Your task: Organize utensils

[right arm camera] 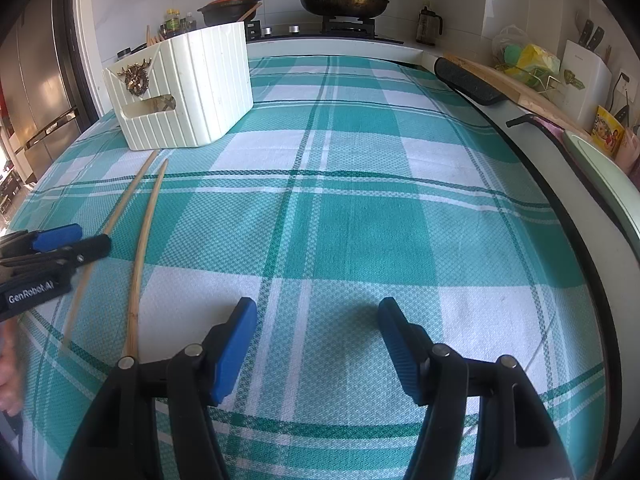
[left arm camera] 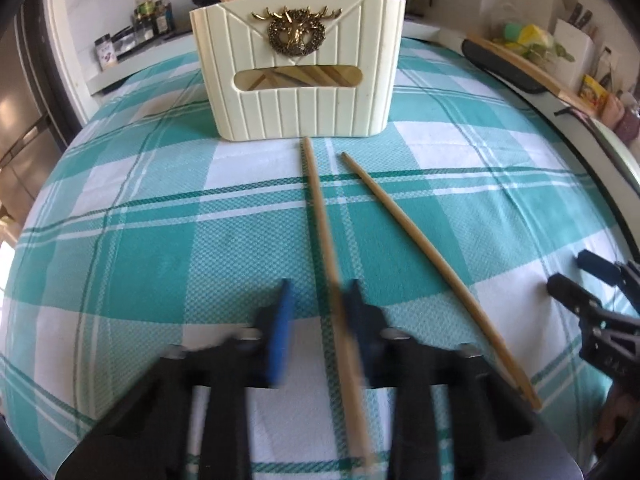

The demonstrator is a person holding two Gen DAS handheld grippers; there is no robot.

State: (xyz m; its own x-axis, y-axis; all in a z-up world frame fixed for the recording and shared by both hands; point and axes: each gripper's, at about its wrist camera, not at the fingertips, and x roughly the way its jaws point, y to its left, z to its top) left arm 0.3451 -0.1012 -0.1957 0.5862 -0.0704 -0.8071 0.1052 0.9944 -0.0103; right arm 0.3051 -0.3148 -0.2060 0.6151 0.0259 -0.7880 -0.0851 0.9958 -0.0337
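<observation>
A cream ribbed utensil holder (left arm camera: 298, 68) with a gold deer emblem stands on the checked cloth, with several chopsticks inside; it also shows in the right wrist view (right arm camera: 188, 92). Two wooden chopsticks lie on the cloth in front of it. My left gripper (left arm camera: 318, 300) is open and straddles one chopstick (left arm camera: 320, 208), which runs between the blurred fingers close to the right one. The other chopstick (left arm camera: 424, 256) lies to its right. My right gripper (right arm camera: 316, 320) is open and empty over bare cloth, right of both chopsticks (right arm camera: 140, 260). The left gripper shows in the right wrist view (right arm camera: 72, 242).
A teal and white checked cloth (right arm camera: 360, 220) covers the table. Behind are a stove with a lidded pan (right arm camera: 344, 2) and a black pot (right arm camera: 230, 8), and spice bottles (left arm camera: 152, 16). A cutting board (right arm camera: 520, 84) and a knife block (right arm camera: 584, 72) stand at right.
</observation>
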